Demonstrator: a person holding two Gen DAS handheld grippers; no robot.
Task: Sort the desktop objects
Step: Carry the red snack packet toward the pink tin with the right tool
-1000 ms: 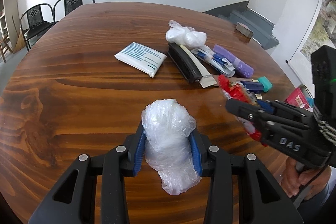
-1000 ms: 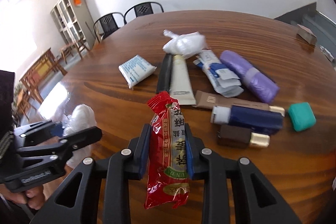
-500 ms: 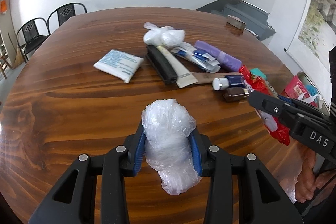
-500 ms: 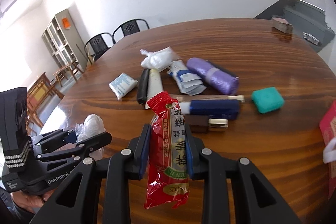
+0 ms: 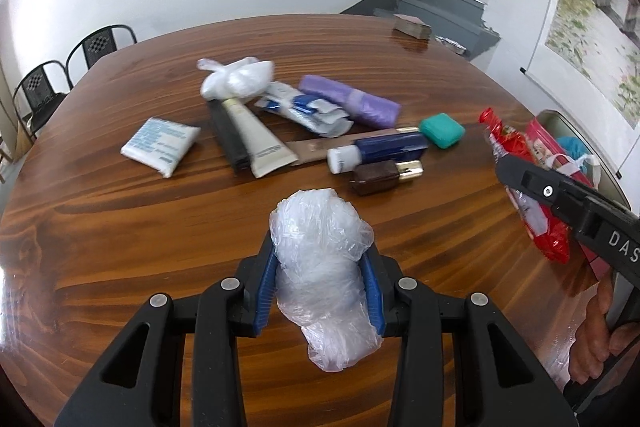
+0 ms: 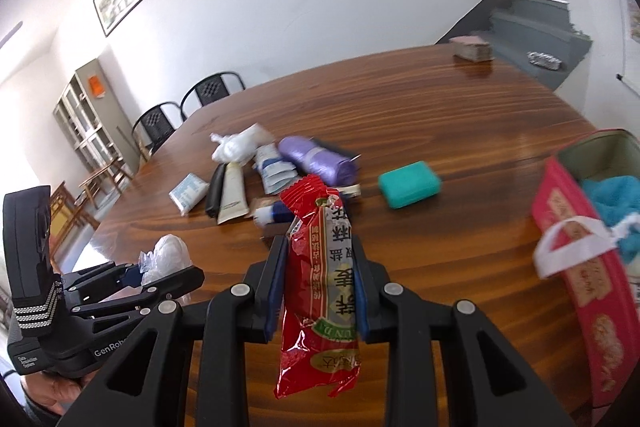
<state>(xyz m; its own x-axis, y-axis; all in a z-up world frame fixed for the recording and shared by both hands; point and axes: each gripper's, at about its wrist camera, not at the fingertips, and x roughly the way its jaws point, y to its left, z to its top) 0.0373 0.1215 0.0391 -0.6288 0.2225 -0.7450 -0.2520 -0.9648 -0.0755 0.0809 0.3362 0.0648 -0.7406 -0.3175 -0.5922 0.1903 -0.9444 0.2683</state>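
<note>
My left gripper (image 5: pixel 320 263) is shut on a crumpled clear plastic bag (image 5: pixel 320 251), held above the wooden table (image 5: pixel 120 227). It also shows in the right wrist view (image 6: pixel 168 259) at lower left. My right gripper (image 6: pixel 320 259) is shut on a red snack packet (image 6: pixel 320 275); the packet also shows in the left wrist view (image 5: pixel 524 187) at far right. A red tin box (image 6: pixel 576 267) with a blue cloth (image 6: pixel 612 203) inside stands to the right of the packet.
On the table lie a tissue pack (image 5: pixel 160 143), a black case (image 5: pixel 228 139), a cream tube (image 5: pixel 256 139), a knotted white bag (image 5: pixel 236 79), blue-white sachets (image 5: pixel 304 107), a purple roll (image 5: pixel 352 103), a teal case (image 5: pixel 442 129), a navy bottle (image 5: pixel 380 151), a brown bottle (image 5: pixel 384 177). A small box (image 5: pixel 412 27) sits far back.
Both grippers have swung to the right with their loads. The red tin box has come into the right wrist view. The table items have shifted left in both views.
</note>
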